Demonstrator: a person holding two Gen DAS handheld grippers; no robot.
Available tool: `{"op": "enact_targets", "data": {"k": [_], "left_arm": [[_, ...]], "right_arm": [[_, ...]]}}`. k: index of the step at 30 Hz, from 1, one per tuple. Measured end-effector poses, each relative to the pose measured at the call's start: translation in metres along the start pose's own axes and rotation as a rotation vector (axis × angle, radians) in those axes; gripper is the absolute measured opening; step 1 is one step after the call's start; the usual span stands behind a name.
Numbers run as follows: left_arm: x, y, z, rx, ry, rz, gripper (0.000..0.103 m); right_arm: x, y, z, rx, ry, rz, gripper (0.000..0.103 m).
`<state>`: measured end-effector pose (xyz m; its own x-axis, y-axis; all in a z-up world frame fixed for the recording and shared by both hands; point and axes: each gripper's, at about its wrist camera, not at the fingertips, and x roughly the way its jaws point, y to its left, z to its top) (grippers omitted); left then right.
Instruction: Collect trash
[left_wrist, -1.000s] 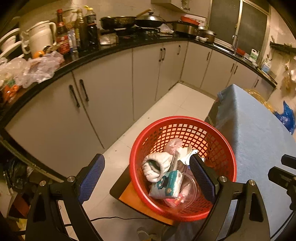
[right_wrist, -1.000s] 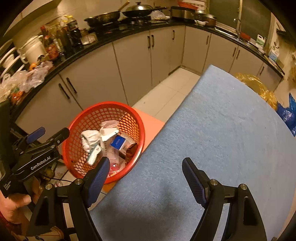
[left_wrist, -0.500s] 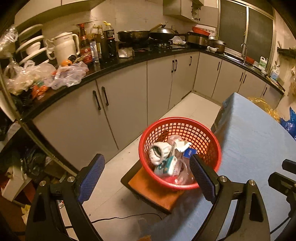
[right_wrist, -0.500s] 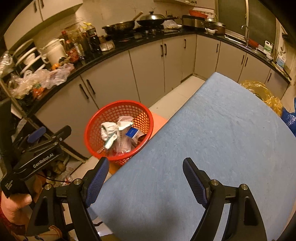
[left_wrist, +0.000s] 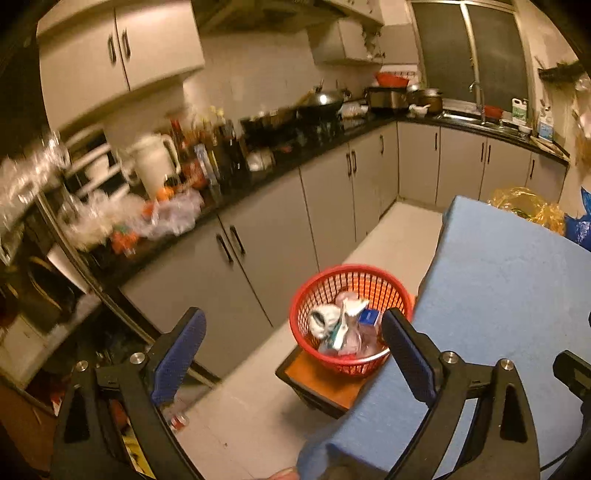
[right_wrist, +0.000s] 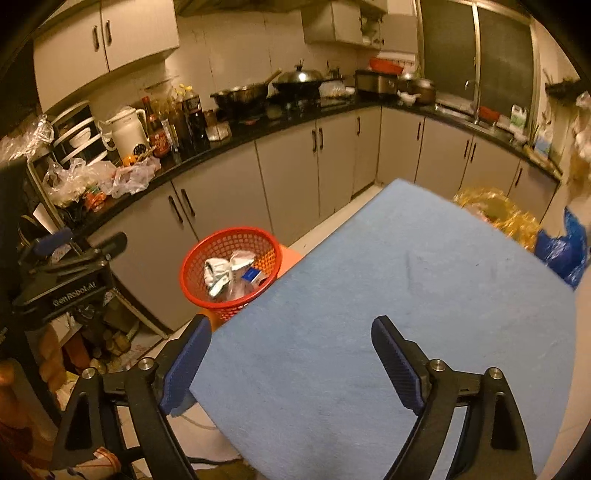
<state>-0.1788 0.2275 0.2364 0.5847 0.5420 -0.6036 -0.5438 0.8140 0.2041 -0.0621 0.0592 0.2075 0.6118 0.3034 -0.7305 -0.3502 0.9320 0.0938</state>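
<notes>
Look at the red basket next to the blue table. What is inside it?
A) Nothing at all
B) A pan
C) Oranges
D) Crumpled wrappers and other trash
D: the red basket holds crumpled wrappers and other trash, including a small blue box, and it sits on an orange stool beside the blue table.

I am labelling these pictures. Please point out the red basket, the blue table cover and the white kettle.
red basket (right_wrist: 192, 258): right wrist view, left rim.
blue table cover (right_wrist: 406, 295): right wrist view, bare middle.
white kettle (right_wrist: 125, 133): right wrist view, body.
</notes>
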Motion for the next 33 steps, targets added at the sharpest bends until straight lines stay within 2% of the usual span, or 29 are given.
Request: {"op": "enact_targets", "data": {"k": [5,8,12,16,33], "left_arm": [[-0.034,-0.009,0.002,0.002,-0.065,0.014,0.095],[-0.042,-0.015,-0.002,0.015,-0.112,0.044,0.095],[-0.047,-0.029,-0.005,0.047,-0.135,0.059,0.095],[-0.045,-0.034,-0.006,0.036,-0.117,0.031,0.095],[-0.027,-0.041,-0.004,0.025,-0.075,0.015,0.095]], "right_arm": [[-0.014,-0.003,-0.003,-0.039,-0.029,-0.052,0.094],[-0.019,-0.005,-0.004,-0.061,-0.044,-0.061,0.094],[-0.025,-0.006,-0.007,-0.096,-0.059,-0.078,0.094],[-0.030,-0.007,-0.009,-0.118,-0.065,-0.087,0.094],[-0.022,-0.004,-0.008,-0.163,-0.052,-0.098,0.095]]}}
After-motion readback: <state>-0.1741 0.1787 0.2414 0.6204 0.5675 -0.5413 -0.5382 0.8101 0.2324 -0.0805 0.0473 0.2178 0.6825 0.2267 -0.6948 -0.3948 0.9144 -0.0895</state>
